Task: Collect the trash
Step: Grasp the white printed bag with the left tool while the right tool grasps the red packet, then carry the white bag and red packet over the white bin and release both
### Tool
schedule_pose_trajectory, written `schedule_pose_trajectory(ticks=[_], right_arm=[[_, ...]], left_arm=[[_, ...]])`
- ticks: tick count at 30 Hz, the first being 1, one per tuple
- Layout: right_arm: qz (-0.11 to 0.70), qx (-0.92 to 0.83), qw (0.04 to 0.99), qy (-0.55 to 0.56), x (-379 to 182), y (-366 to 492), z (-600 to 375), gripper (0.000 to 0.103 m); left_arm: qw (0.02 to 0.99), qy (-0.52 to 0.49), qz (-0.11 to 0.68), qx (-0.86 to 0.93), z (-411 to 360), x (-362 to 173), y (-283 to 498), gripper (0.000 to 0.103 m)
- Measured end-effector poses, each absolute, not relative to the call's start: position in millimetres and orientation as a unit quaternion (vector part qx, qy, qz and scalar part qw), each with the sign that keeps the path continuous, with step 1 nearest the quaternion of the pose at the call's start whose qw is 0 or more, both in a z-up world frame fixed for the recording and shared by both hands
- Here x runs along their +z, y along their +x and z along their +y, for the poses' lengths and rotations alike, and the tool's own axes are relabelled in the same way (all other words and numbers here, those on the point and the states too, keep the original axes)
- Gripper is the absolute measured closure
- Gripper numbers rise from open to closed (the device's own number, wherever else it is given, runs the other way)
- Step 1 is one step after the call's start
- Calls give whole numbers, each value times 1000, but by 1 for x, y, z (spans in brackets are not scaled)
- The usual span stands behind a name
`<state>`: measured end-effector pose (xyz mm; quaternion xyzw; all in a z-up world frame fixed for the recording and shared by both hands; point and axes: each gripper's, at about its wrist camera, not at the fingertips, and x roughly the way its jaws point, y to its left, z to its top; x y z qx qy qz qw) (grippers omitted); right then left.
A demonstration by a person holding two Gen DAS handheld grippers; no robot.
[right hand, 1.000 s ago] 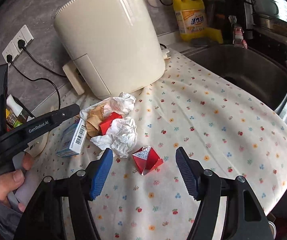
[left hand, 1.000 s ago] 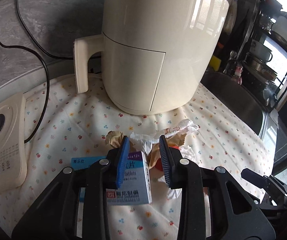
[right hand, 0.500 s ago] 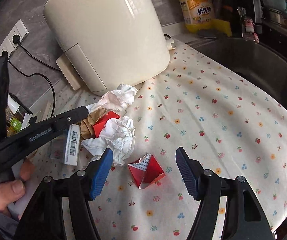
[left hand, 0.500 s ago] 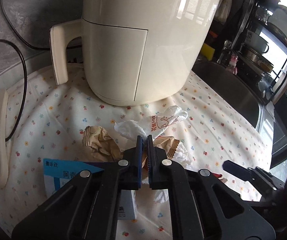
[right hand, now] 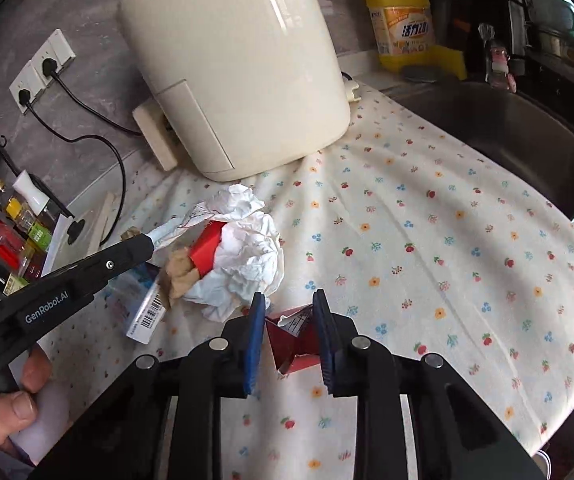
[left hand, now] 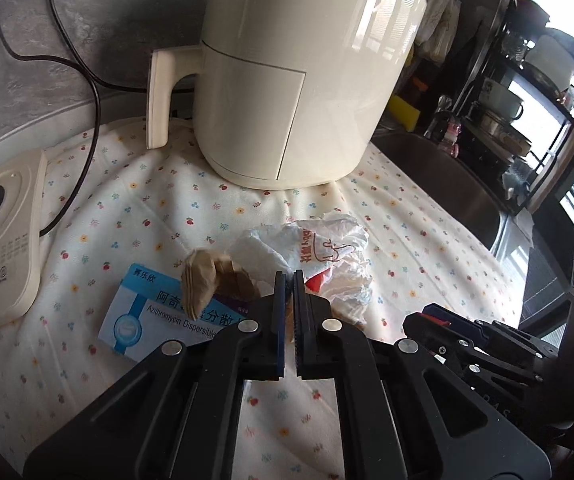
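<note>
Right tongs (right hand: 289, 326) just closed, apparently pinched on red carton scrap (right hand: 293, 338) | scrap's length seen along them | left tongs (left hand: 287, 308) shut, seemingly on brown wrapper (left hand: 223, 280)

Medicine box (left hand: 155, 312) half hidden under brown paper (left hand: 203, 280), red carton (right hand: 295, 340) partly covered

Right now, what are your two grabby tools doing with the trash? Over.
Left tool shut, pinching the crumpled wrapper pile. Right tool just closing around the red carton. Air fryer stands behind, clear of both.
</note>
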<state>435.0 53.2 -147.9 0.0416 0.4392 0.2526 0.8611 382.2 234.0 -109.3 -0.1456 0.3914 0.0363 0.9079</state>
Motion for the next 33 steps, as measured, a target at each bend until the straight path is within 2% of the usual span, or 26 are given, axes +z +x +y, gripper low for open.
schedule_pose_trajectory(ticks=[17, 25, 33], right_arm=[[393, 235, 889, 27, -94, 343, 36, 79], [395, 216, 893, 21, -87, 324, 21, 79], [391, 186, 901, 38, -85, 314, -26, 79]], left_arm=[[925, -164, 343, 17, 235, -78, 296, 99], [924, -171, 343, 0, 221, -80, 285, 99], [923, -154, 350, -39, 168, -82, 297, 99]])
